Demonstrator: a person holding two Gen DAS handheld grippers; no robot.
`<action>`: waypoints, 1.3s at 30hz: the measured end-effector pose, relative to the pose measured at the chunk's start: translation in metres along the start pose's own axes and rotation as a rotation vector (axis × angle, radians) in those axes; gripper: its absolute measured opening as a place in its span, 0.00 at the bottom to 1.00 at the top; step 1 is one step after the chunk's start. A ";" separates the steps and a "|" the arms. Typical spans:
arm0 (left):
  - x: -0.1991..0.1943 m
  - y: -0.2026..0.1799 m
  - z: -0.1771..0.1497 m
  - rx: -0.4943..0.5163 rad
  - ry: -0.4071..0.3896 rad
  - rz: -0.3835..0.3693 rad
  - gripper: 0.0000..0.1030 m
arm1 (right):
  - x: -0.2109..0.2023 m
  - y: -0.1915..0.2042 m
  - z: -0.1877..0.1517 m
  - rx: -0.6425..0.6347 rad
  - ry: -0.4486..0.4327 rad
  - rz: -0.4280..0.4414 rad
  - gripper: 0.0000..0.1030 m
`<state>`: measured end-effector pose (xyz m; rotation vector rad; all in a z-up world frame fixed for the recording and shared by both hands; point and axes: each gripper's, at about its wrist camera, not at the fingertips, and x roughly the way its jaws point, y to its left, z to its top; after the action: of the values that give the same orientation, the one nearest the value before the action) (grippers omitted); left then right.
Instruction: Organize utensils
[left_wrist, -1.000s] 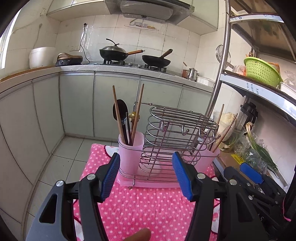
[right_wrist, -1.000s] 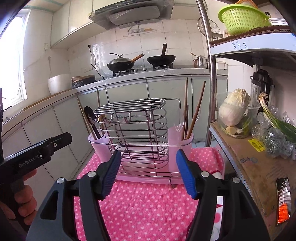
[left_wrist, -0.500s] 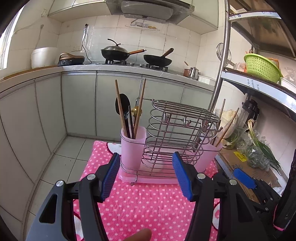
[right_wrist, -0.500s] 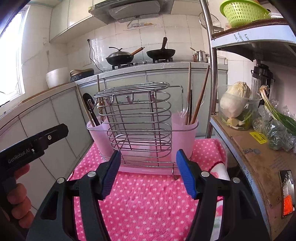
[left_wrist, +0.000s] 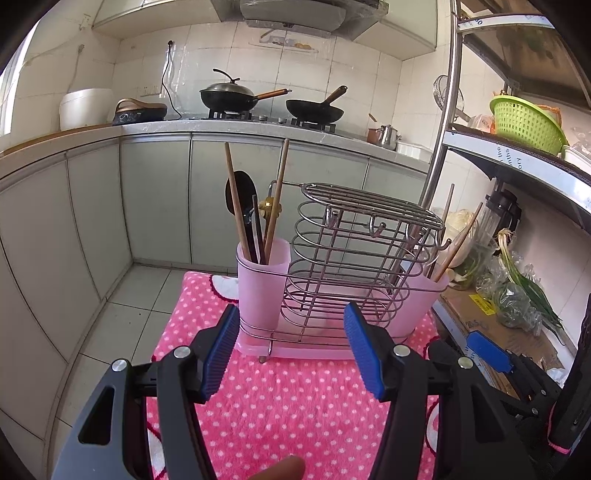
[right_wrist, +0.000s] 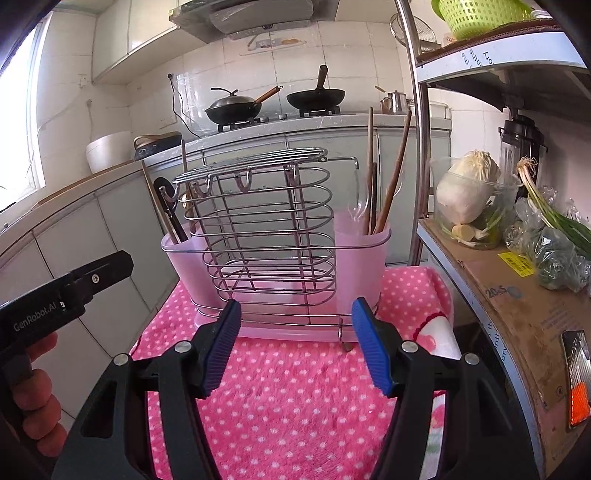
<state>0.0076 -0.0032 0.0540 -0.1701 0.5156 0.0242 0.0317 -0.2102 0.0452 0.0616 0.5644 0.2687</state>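
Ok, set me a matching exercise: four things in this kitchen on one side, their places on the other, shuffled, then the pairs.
Things:
1. black spoon
2. green basket
3. lidded wok
4. cabbage

Places:
A. on the stove, left burner
B. in a clear container on the lower shelf at the right
C. on the upper shelf of the metal rack
D. standing in the left pink cup of the utensil holder

Pairs: 1-D, 2-C, 3-A, 4-B
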 end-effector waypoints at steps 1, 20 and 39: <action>0.001 0.000 0.000 0.000 0.002 0.000 0.56 | 0.001 0.000 0.000 0.000 0.001 0.000 0.61; 0.004 -0.002 -0.003 0.004 0.006 -0.001 0.56 | 0.002 0.003 -0.003 -0.004 0.007 0.002 0.61; 0.006 -0.004 -0.003 0.014 0.018 0.004 0.56 | 0.006 0.002 -0.006 -0.002 0.019 0.004 0.61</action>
<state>0.0113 -0.0075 0.0491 -0.1560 0.5336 0.0230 0.0326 -0.2072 0.0375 0.0580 0.5824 0.2746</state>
